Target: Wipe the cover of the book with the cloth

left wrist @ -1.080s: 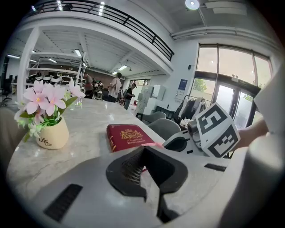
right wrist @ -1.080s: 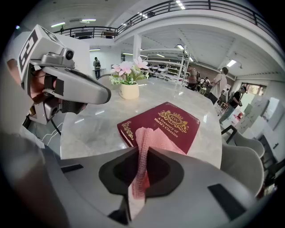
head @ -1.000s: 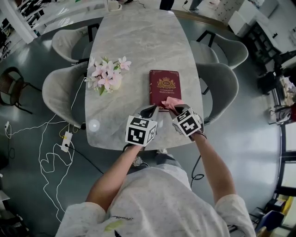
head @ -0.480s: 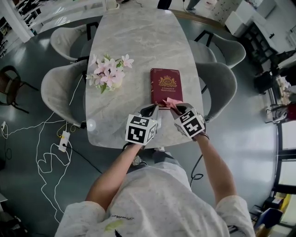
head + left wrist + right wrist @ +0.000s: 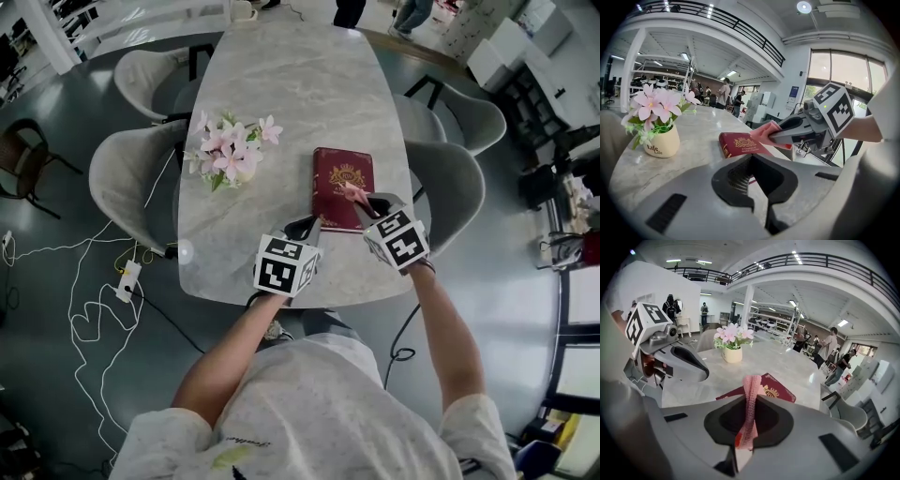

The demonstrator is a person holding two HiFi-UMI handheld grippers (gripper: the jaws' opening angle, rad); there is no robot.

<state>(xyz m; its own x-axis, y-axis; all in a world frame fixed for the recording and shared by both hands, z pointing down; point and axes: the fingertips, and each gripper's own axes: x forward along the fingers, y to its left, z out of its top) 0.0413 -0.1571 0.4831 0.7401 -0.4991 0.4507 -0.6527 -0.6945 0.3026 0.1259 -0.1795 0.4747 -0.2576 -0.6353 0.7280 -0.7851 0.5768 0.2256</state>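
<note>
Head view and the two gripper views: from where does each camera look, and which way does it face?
Head view: on the person's head, looking steeply down at the table; forearms, left gripper and right gripper show.
Left gripper view: on the left gripper, facing the book; its open fingers show.
Right gripper view: on the right gripper, facing the flowers; its fingers, shut on the cloth, show.
Shared: both gripper views show the book and the other gripper.

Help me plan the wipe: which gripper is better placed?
Right. The right gripper is shut on the cloth, over the book; the left gripper holds nothing, beside the book's near corner.
</note>
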